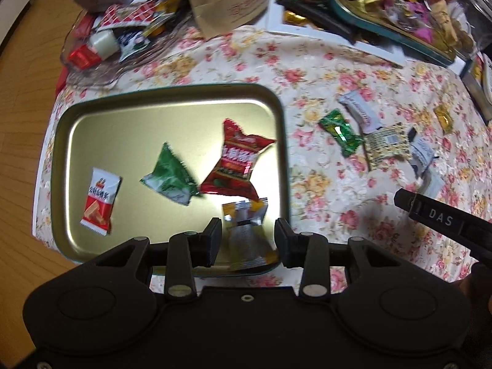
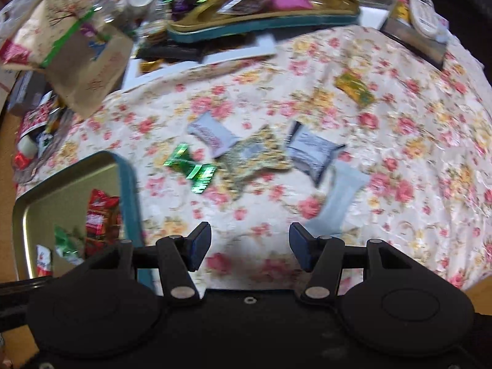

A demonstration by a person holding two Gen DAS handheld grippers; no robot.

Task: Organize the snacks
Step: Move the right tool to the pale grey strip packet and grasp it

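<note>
The left gripper hangs over the near right corner of a shallow gold metal tray with a teal rim, its jaws spread wide, and a silver-and-yellow wrapped snack lies between the fingers without clearly touching either one. Elsewhere in the tray lie a red foil packet with twisted ends towards the right edge, a green-and-white triangular packet in the middle, and a white-and-red biscuit packet towards the left edge. The tray sits at the near left part of a floral tablecloth. The right gripper hovers above bare cloth just right of the tray, jaws also wide apart and holding nothing. Beyond it, loose on the cloth, sit a shiny green foil candy, a white wrapped bar, a yellow-patterned packet, a grey-blue pouch, a pale translucent wrapper nearest the right finger, and a small gold-yellow candy well apart towards the far right. Along the far edge stands a second teal-rimmed tray heaped with sweets.
</note>
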